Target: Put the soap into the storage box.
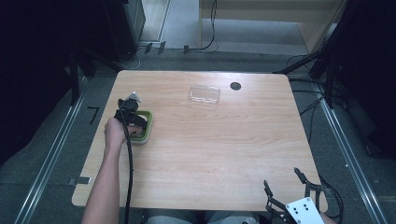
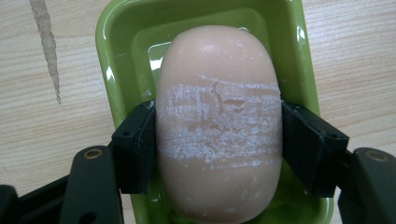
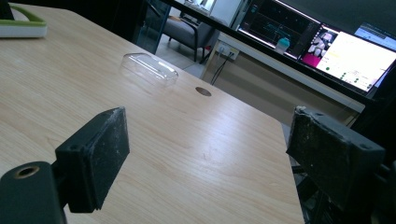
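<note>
The soap dish point(image 1: 142, 128) sits near the table's point(image 1: 210, 154) left edge at centre-left of the high view, with bare wood across the middle. The left gripper point(image 2: 219, 144) pinches the soap point(image 2: 219, 140) crosswise, its long axis running bottom to top of the left gripper view along the dish. The right gripper point(image 1: 287, 184), jaws spread, hangs at the lower right corner, and its view shows a clear lid point(image 3: 149, 67) at upper left.

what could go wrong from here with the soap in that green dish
1. The soap is rounded and smooth, and the left gripper clamps it only at its two sides; it may squirt out when lifted.
2. The soap dish looks wet inside, so the bar may stick and drag the dish across the table.
3. The clear lid lies far off; a dropped bar could slide toward it.
</note>
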Available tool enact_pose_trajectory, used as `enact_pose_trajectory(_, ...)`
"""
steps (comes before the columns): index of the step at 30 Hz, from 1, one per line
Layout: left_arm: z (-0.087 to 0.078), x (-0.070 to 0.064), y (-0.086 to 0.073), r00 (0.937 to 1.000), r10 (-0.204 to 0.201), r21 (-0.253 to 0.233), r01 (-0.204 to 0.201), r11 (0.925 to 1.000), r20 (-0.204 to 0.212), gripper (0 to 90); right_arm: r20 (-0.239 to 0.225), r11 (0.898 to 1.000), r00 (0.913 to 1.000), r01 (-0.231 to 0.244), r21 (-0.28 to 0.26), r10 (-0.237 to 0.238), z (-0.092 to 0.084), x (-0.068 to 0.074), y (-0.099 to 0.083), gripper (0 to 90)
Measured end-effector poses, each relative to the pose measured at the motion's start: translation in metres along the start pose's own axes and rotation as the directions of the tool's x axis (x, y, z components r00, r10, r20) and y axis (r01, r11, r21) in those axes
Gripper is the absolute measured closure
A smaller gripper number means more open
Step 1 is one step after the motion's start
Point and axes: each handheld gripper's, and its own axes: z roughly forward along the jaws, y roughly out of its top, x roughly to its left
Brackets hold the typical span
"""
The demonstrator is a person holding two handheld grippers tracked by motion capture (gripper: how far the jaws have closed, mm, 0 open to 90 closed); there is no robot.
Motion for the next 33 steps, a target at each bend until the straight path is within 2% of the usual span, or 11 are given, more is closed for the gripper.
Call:
enact_pose_trajectory(8, -0.005, -0.001, -0.001, 1.0000, -0.002, -0.013, 0.002, 0.9999, 0.002, 29.7, -0.004, 1.000, 1.0000, 0.001, -0.002, -0.001, 0.000, 0.001, 0.001, 13.1)
enact_pose_trajectory(14, -0.011, -0.003, -0.001, 0.9997, 0.004, -0.002, -0.005, 1.0000, -0.024, 23.1, -0.006, 1.000, 1.0000, 0.003, -0.006, -0.003, 0.001, 0.001, 0.001, 13.1)
enact_pose_trajectory(17, -0.014, -0.004, -0.002, 0.9992, 0.010, 0.015, -0.010, 0.9998, -0.038, 16.0, -0.008, 1.000, 1.0000, 0.002, -0.005, -0.003, 0.002, 0.001, 0.001, 13.1)
enact_pose_trajectory(22, -0.022, -0.003, -0.004, 0.9980, 0.012, 0.008, -0.012, 0.9999, -0.062, 13.5, -0.010, 1.000, 0.9999, 0.002, -0.005, -0.002, 0.002, 0.002, 0.001, 13.1)
enact_pose_trajectory(33, -0.038, -0.006, -0.017, 0.9982, 0.029, 0.017, -0.028, 0.9995, -0.052, 7.1, -0.010, 1.000, 0.9999, 0.006, -0.008, -0.006, 0.000, 0.003, 0.003, 13.1)
